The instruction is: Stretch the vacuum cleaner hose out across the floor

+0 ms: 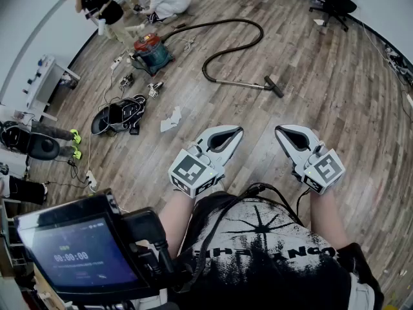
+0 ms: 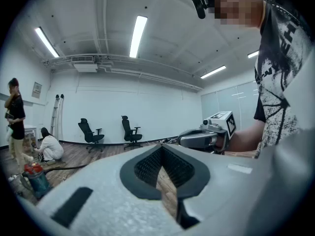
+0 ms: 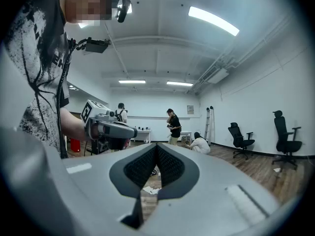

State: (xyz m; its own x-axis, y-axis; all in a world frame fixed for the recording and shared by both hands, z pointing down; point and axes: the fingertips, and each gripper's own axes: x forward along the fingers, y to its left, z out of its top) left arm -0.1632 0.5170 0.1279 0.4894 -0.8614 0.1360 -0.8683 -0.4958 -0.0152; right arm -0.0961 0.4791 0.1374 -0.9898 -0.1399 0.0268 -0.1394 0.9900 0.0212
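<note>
The vacuum cleaner (image 1: 153, 51), a red-topped blue canister, stands far off at the upper left of the head view. Its black hose (image 1: 240, 30) curls in a loop across the wood floor and ends in a wand with a floor head (image 1: 274, 86). My left gripper (image 1: 237, 132) and right gripper (image 1: 280, 132) hover side by side close to my body, well short of the hose, both shut with nothing between the jaws. The left gripper view shows the canister (image 2: 35, 179) low at the left and the right gripper (image 2: 203, 138) beside it. The left gripper (image 3: 111, 130) appears in the right gripper view.
A person stands (image 1: 98, 2) and another crouches (image 1: 166, 1) behind the vacuum. A black bag (image 1: 120, 115), white paper (image 1: 171, 120), cables and a power strip (image 1: 90, 179) litter the floor at left. Office chairs (image 1: 333, 2) stand at the far right. A white table (image 1: 44, 82) lines the left wall.
</note>
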